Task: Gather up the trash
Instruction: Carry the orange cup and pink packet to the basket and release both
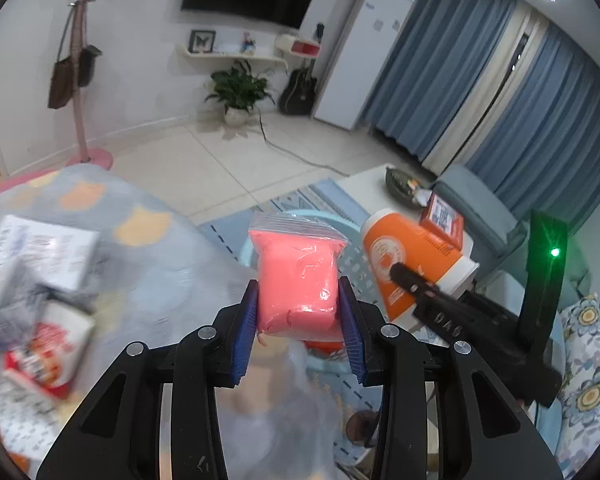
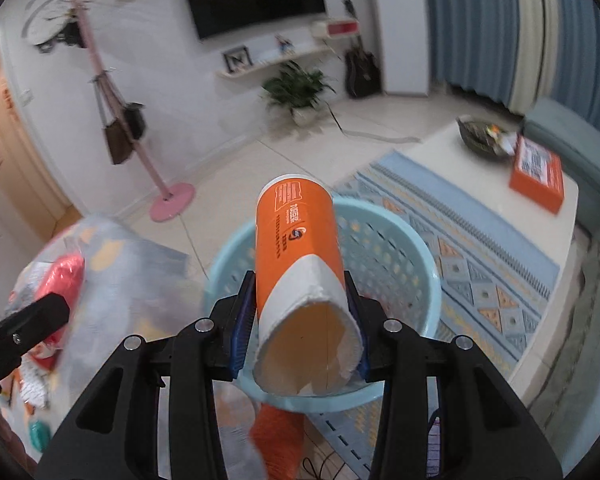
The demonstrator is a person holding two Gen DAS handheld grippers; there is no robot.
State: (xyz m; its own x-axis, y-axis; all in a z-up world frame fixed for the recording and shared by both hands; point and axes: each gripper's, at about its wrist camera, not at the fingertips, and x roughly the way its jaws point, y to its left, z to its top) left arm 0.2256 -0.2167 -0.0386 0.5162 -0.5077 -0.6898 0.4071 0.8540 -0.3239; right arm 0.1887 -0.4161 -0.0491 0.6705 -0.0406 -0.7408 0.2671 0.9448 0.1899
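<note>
While the left gripper pinches a pink bag, the right gripper clamps an orange cup above the basket rim at frame centre.

- A salmon-pink filling is seen in the clear bag.
- The cup is coloured orange and white.
- The perforated basket is pale blue.
- Blue pads are borne by black tongs.
</note>
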